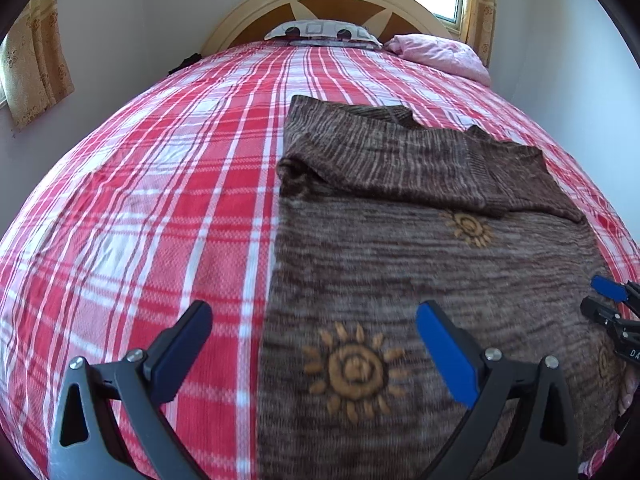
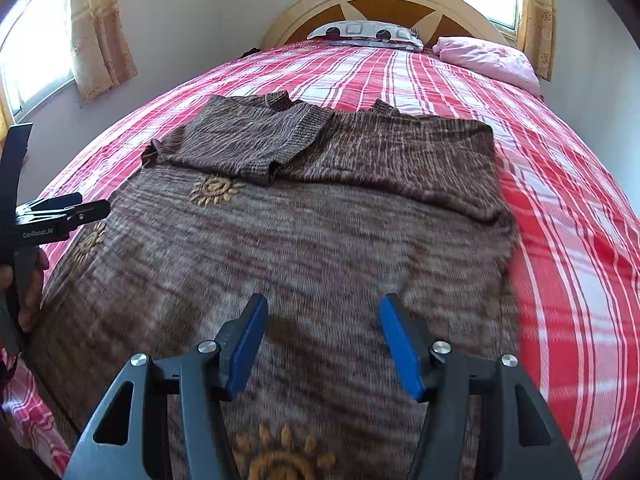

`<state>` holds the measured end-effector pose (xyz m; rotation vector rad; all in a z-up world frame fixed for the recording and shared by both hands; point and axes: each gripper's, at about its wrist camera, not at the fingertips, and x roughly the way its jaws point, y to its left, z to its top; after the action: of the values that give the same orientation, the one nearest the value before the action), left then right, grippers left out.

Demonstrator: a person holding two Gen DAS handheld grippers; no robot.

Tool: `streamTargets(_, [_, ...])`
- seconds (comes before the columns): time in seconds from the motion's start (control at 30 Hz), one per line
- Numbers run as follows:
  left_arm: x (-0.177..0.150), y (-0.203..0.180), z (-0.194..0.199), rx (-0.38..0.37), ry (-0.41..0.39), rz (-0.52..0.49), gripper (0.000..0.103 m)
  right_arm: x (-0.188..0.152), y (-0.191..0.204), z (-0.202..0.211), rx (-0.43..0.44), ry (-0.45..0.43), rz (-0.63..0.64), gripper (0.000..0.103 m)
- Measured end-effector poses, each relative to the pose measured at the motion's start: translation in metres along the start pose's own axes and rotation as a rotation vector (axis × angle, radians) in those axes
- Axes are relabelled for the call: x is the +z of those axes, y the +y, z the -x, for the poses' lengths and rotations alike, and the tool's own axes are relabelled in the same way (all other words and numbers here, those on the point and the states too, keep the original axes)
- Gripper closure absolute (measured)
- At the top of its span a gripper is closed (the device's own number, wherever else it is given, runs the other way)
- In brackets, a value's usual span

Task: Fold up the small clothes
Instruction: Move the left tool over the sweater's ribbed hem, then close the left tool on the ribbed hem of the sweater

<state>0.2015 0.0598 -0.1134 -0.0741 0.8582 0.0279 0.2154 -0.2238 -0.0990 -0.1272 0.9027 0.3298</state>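
Hovering over the near hem of the brown sweater (image 2: 320, 240), left tool (image 1: 314, 340) and right tool (image 2: 322, 344) both gape empty. Sweater lies flat on the plaid bed (image 1: 140, 200), sleeves (image 2: 248, 144) folded in farther up. Risk: uneven grabs skew the fold and the loose sleeves slide out.

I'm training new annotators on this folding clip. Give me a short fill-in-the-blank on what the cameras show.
1. The brown sweater lies on a red and white ____ bedsheet.
2. Both sleeves are folded ____ over the body.
3. The left gripper and right gripper each have ____ jaws, holding nothing.
4. The orange motifs look like ____.

Missing words: plaid; inward; open; suns
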Motion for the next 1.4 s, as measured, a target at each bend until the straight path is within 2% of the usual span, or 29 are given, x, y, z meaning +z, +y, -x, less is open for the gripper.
streamTargets(0.13, [-0.024, 0.006, 0.023, -0.014, -0.016, -0.002, 0.000, -0.019, -0.003, 0.017, 0.011, -0.007, -0.023, 0.043])
streamTargets(0.37, [-0.067, 0.021, 0.050, 0.017, -0.026, 0.003, 0.000, -0.052, -0.018, 0.047, 0.013, -0.004, -0.073, 0.043])
streamTargets(0.67, [-0.095, 0.030, 0.066, 0.023, -0.020, 0.010, 0.000, -0.090, -0.035, 0.083, -0.036, 0.035, -0.148, 0.043])
streamTargets(0.77, [-0.099, 0.029, 0.065, 0.002, -0.009, 0.023, 0.000, -0.105, -0.046, 0.089, -0.038, 0.055, -0.198, 0.043])
streamTargets(0.87, [-0.100, 0.025, 0.062, -0.012, 0.006, 0.009, 0.000, -0.113, -0.052, 0.096, 0.004, 0.060, -0.242, 0.043])
streamTargets(0.97, [-0.105, 0.023, 0.058, -0.023, 0.019, 0.008, 0.000, -0.120, -0.051, 0.100, 0.090, 0.075, -0.284, 0.043])
streamTargets(1.17, [-0.112, 0.014, 0.063, -0.033, 0.015, -0.028, 0.001, -0.127, -0.032, 0.100, 0.115, 0.096, -0.255, 0.043])
streamTargets(1.27, [-0.115, 0.013, 0.067, -0.047, 0.009, -0.029, 0.008, -0.132, -0.026, 0.102, 0.127, 0.098, -0.250, 0.044])
streamTargets(1.33, [-0.116, 0.013, 0.069, -0.055, 0.011, -0.024, 0.013, -0.136, -0.023, 0.104, 0.158, 0.110, -0.254, 0.048])
streamTargets(1.4, [-0.117, 0.015, 0.072, -0.061, 0.009, -0.008, 0.022, -0.139, -0.021, 0.105, 0.173, 0.118, -0.250, 0.049])
